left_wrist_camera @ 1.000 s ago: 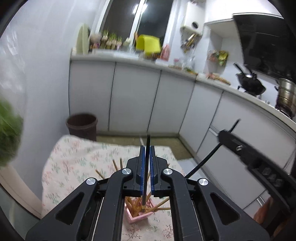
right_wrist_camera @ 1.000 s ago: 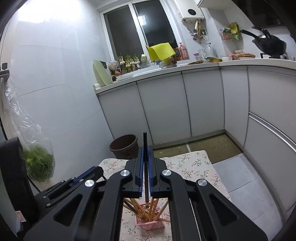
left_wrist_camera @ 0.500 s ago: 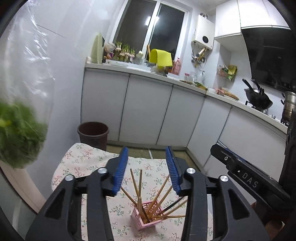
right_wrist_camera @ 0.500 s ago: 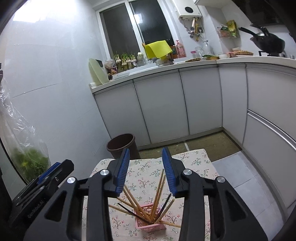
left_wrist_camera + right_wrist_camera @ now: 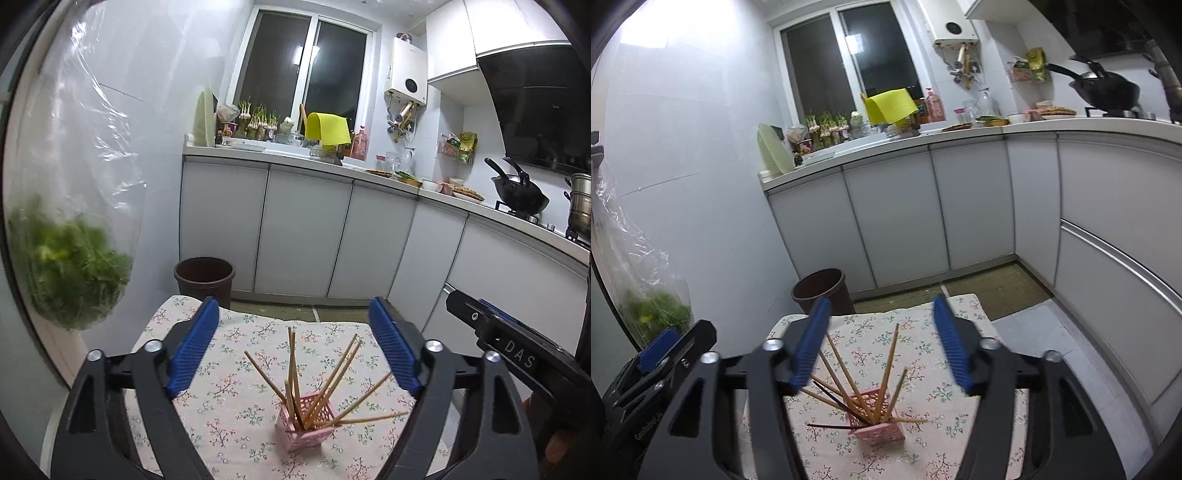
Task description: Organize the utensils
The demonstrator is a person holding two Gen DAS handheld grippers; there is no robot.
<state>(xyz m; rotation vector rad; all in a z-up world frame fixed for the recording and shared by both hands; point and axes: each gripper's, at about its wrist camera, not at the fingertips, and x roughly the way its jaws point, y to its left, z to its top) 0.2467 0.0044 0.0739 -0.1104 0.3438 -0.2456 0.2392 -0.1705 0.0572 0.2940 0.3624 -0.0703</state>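
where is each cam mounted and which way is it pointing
Left wrist: on the left gripper, above the floral-cloth table, looking toward the cabinets; its open blue pads frame the pink holder of chopsticks; the right gripper's body shows at right.
Right wrist: on the right gripper, same facing, jaws open; the left gripper's body shows at lower left.
Shared: holder, chopsticks, brown bin.

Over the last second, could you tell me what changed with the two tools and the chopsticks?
Both tools let go: a second ago each was shut on a dark chopstick, and now the left tool and right tool are open and empty. The dark chopsticks now lean in the pink holder with the wooden ones. Both tools have also drawn back. The holder stayed put on the floral tablecloth.
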